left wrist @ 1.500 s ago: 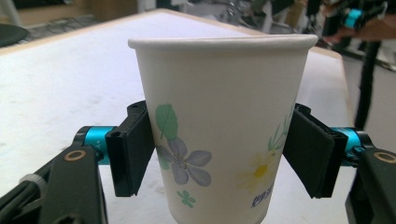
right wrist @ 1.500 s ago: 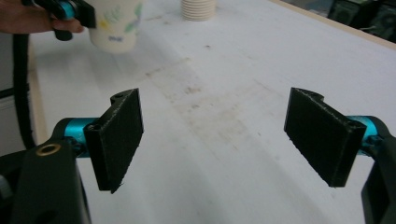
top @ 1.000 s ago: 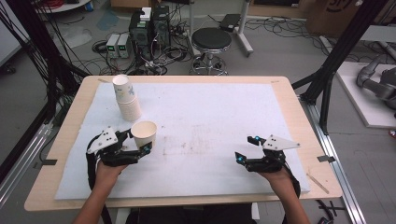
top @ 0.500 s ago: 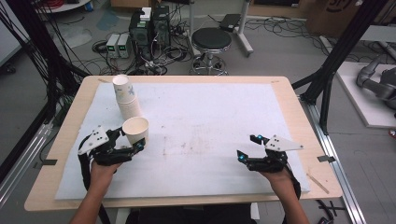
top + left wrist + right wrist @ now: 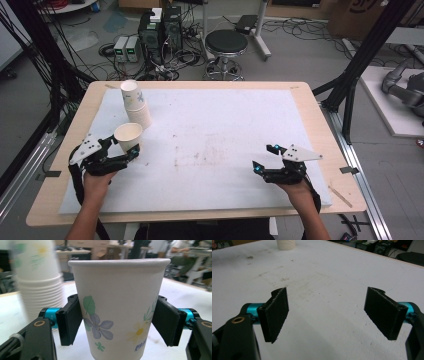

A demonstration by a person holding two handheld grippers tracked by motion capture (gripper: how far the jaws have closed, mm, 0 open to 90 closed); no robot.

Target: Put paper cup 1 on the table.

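A person's left gripper (image 5: pixel 131 148) is clamped on a flowered paper cup (image 5: pixel 128 136), upright near the left edge of the white table mat (image 5: pixel 220 125), just in front of a stack of paper cups (image 5: pixel 135 104). The right gripper (image 5: pixel 266 157), jaws apart and empty, rests at the near right. The thin cup could buckle under a tighter squeeze, or it could knock the stack over if swung farther away.

A white paper cup (image 5: pixel 117 307) with flower prints stands upright, open-mouthed, just beside the cup stack (image 5: pixel 135 102).
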